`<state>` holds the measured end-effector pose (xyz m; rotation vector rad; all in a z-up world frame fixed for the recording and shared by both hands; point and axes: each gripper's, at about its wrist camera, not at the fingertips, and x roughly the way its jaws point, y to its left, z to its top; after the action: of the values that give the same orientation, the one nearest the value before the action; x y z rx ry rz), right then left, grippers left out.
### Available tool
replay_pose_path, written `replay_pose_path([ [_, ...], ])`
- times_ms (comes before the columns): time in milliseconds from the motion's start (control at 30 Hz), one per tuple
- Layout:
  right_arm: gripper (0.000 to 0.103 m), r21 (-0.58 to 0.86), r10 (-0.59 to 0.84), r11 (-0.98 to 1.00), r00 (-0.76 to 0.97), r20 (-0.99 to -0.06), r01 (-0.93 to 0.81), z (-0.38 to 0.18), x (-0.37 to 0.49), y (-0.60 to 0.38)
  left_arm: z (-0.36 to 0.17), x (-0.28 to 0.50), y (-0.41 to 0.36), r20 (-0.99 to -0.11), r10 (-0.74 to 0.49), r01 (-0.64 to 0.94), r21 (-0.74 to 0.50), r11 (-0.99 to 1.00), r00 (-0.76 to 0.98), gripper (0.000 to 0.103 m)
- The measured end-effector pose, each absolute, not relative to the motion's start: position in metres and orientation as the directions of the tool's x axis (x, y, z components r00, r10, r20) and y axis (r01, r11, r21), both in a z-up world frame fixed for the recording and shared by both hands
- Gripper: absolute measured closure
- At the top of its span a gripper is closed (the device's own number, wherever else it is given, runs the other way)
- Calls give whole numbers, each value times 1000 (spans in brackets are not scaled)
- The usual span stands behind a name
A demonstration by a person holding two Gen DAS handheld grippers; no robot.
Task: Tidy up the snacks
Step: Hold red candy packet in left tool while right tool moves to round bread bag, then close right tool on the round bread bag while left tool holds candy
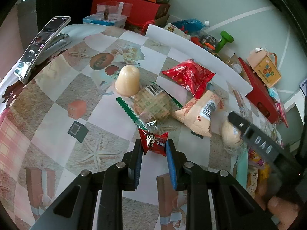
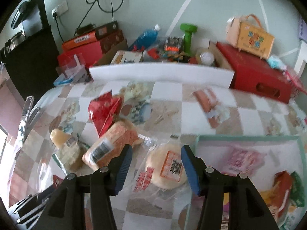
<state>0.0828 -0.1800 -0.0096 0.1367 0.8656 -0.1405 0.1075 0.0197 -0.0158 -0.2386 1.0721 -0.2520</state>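
The left gripper (image 1: 154,145) is clenched on a small red candy packet (image 1: 153,142), both blue pads pressing its sides, over the near part of the table (image 1: 57,99), which carries a checkered printed cloth. Directly beyond the packet lies a cluster of snacks near the table's middle: a woven-pattern snack in clear wrap with a green serrated seal (image 1: 151,104), a pale jelly cup (image 1: 127,80) standing touching it on the far side, a red foil bag (image 1: 190,75) toward the far edge, and an orange-pink packet with a barcode (image 1: 199,113) leaning against the red bag. The right gripper (image 2: 156,153) has its jaws released and apart; they straddle a round rice cracker in clear wrap (image 2: 166,169) lying flat on the cloth, and the pads do not press on it. The orange-pink packet sits just beside the left finger of this gripper, close enough to crowd that side. A mint-green tray (image 2: 249,138) stands at the table's near right corner, its rim just beside the right finger; it holds a pink packet (image 2: 243,159) and a red-and-green packet (image 2: 285,187). A white board (image 2: 161,71) stands upright along the far edge, with red boxes (image 2: 257,72), a green dumbbell (image 2: 188,34) and a yellow carry box (image 2: 249,38) behind it. A phone on a stand (image 1: 42,46) occupies the far left corner.
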Motion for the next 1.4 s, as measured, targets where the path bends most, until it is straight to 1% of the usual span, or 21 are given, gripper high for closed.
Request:
replay_pose_path([
  [33,45,51,-69,985,640,-765,167,-11,81,-177,-16,108,20,-832,-316,85,-313,946,456,78],
  [267,52,-28,-67,997,635,-769,70,-15,68,-152,-16,108,23,-832,-317,80,-316,945,456,77],
  [400,52,-58,-66,998,628,-775,34,-17,47,-139,-15,108,26,-830,-316,73,-319,945,460,77],
  [533,52,-78,-81,996,625,-776,33,-21,28,-133,-15,107,27,-832,-312,68,-318,946,459,77],
  [800,50,-207,-193,977,630,-752,53,-26,21,-116,-16,106,29,-836,-298,59,-306,950,460,77],
  [900,43,-293,-256,955,623,-739,45,-35,21,-108,-15,106,28,-836,-294,61,-301,952,462,77],
  [1000,42,-343,-297,938,616,-729,46,-41,20,-106,-14,105,26,-835,-291,66,-296,953,466,77],
  [1233,43,-301,-290,950,609,-738,88,-43,21,-120,-15,105,24,-843,-267,62,-269,961,467,77],
  [1400,47,-291,-283,953,609,-741,88,-42,20,-124,-13,102,18,-845,-253,73,-249,966,471,77],
])
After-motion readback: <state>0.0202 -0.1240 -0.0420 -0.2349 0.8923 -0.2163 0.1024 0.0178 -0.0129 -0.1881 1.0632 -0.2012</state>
